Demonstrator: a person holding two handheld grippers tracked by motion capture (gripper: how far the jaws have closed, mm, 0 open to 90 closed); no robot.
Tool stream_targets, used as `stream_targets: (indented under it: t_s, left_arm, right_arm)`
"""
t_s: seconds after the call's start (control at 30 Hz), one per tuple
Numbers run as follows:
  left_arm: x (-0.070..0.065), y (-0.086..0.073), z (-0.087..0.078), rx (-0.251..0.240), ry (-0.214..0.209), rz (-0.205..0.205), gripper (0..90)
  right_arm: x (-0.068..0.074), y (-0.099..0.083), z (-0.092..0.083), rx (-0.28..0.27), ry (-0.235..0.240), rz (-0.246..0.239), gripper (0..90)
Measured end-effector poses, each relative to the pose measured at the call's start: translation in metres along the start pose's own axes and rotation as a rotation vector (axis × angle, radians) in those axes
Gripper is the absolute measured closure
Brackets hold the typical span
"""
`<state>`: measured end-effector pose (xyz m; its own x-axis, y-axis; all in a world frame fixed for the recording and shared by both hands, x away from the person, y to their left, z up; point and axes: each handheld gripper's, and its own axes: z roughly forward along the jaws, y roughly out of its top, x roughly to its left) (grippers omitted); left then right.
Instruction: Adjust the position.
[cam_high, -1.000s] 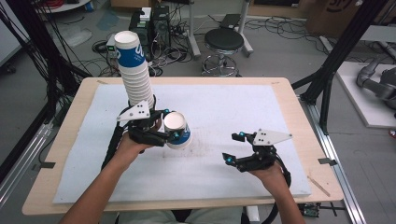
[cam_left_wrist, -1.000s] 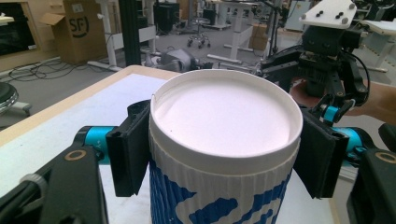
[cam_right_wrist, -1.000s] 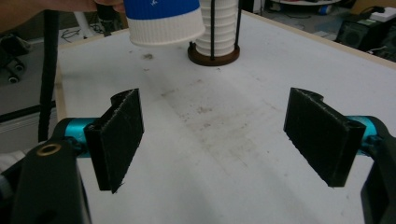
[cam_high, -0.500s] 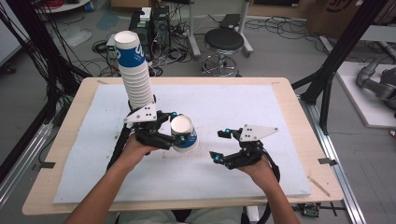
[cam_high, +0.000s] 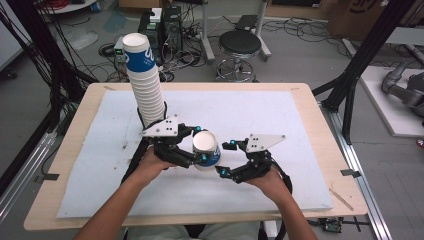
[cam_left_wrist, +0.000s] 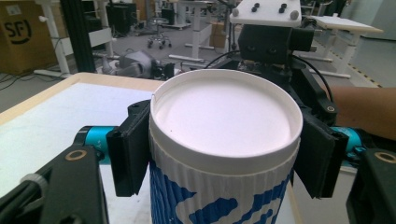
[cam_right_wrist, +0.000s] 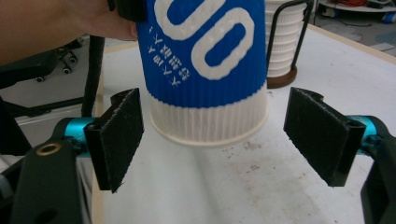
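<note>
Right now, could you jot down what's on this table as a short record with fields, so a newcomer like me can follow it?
Held item: blue-and-white paper cup, lifted off the table, its closed base showing in the left gripper view
Left tool: shut on the cup's sides
Right tool: open, pads either side of the cup's rim end, not touching
Cup stack: tall tower in a wire holder, behind the left hand
Surface: white mat on a wooden table

The left tongs (cam_left_wrist: 224, 158) clamp a blue-and-white paper cup (cam_left_wrist: 224, 186) from nine and three o'clock; the right tongs (cam_left_wrist: 271, 42) face it at twelve.
</note>
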<state>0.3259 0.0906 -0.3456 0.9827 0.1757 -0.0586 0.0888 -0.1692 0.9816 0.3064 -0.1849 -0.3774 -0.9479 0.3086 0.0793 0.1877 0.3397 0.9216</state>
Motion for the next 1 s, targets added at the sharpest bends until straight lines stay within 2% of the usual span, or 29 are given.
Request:
stream_targets:
  t_s: [0.13, 0.33, 0.53, 0.73, 0.87, 0.9, 0.93, 0.97, 1.0]
  left_arm:
    - [-0.0010, -0.0011, 0.0050, 0.001, -0.015, -0.003, 29.4]
    - [-0.0038, -0.0004, 0.0097, -0.024, -0.042, -0.003, 29.5]
    - [-0.0052, -0.0007, 0.0110, -0.029, -0.058, 0.006, 29.6]
    - [-0.0051, -0.0012, 0.0096, -0.034, -0.059, 0.002, 30.2]
    - [-0.0051, -0.0024, 0.0105, 0.005, -0.057, -0.001, 29.8]
    - [-0.0058, -0.0027, 0.0109, 0.018, -0.040, -0.005, 24.1]
    - [-0.0063, -0.0026, 0.0110, 0.033, -0.017, -0.007, 24.1]
    - [-0.0059, -0.0028, 0.0110, 0.048, -0.004, -0.024, 15.0]
    - [-0.0051, -0.0030, 0.0106, 0.052, -0.009, -0.030, 15.0]
  right_arm:
    - [0.0010, 0.0003, 0.0034, -0.018, 0.023, 0.015, 20.4]
    - [0.0015, -0.0014, 0.0092, -0.017, 0.039, 0.016, 18.5]
    - [0.0019, -0.0031, 0.0096, -0.017, 0.045, -0.003, 18.4]
    - [0.0041, -0.0018, 0.0076, -0.012, 0.042, -0.035, 25.9]
    - [0.0046, -0.0005, 0.0078, 0.024, 0.040, -0.053, 28.3]
    - [0.0045, -0.0002, 0.0085, 0.055, 0.038, -0.063, 28.9]
    - [0.0045, -0.0002, 0.0085, 0.055, 0.038, -0.063, 28.9]
    - [0.0044, 0.0000, 0.0080, 0.085, 0.039, -0.067, 29.1]
    - [0.0043, -0.0001, 0.0077, 0.093, 0.040, -0.068, 29.2]
